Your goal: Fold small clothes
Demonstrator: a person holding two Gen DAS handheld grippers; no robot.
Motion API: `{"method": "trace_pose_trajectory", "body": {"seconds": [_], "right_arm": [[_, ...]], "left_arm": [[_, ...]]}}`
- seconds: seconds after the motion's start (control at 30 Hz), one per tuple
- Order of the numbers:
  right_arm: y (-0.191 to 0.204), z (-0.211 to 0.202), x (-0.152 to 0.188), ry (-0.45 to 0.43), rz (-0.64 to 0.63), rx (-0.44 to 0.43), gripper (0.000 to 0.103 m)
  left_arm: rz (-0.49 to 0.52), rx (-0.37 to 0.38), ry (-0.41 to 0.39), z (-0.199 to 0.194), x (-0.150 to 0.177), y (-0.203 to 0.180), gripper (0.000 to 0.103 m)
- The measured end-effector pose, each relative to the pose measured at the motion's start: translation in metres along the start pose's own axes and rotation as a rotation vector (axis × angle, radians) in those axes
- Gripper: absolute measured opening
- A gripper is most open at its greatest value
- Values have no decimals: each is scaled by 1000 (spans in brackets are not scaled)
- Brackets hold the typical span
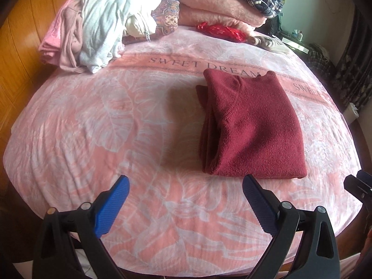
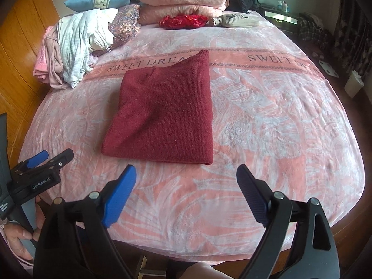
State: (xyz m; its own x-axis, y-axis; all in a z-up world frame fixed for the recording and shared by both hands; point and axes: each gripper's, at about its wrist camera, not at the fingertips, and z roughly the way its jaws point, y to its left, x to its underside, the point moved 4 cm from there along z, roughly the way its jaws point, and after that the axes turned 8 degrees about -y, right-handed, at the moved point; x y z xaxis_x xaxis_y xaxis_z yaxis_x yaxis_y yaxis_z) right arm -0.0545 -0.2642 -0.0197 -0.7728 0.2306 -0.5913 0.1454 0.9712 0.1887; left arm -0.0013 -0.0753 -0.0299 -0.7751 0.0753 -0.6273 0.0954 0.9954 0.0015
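Beside the left gripper (image 2: pixel 44 160), right view only, bare hand (image 2: pixel 18 234).

Soft daylight, sharp focus, dark shadow left of sweater (image 1: pixel 251 125), fisheye-bowed vignetted edges

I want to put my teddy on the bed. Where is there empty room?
Free: the pink blanket right of the folded red sweater, and the strip between the sweater and both open claws, left claw and right claw. Crowded: the far-left clothes pile and the stacked blankets at the back.
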Motion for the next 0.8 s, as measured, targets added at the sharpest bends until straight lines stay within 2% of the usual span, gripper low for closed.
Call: {"method": "trace_pose_trajectory", "body": {"seconds": [0.23, 0.53, 0.8], "right_arm": [[4, 4, 7, 22, 0, -34, 88], [10, 6, 9, 38, -11, -57, 89], [14, 7, 11, 52, -22, -65, 89]], "left_arm": [[39, 13, -33, -9, -6, -7, 99], [68, 30, -23, -10, -2, -17, 99], [97, 11, -22, -8, 0, -21, 99]]}}
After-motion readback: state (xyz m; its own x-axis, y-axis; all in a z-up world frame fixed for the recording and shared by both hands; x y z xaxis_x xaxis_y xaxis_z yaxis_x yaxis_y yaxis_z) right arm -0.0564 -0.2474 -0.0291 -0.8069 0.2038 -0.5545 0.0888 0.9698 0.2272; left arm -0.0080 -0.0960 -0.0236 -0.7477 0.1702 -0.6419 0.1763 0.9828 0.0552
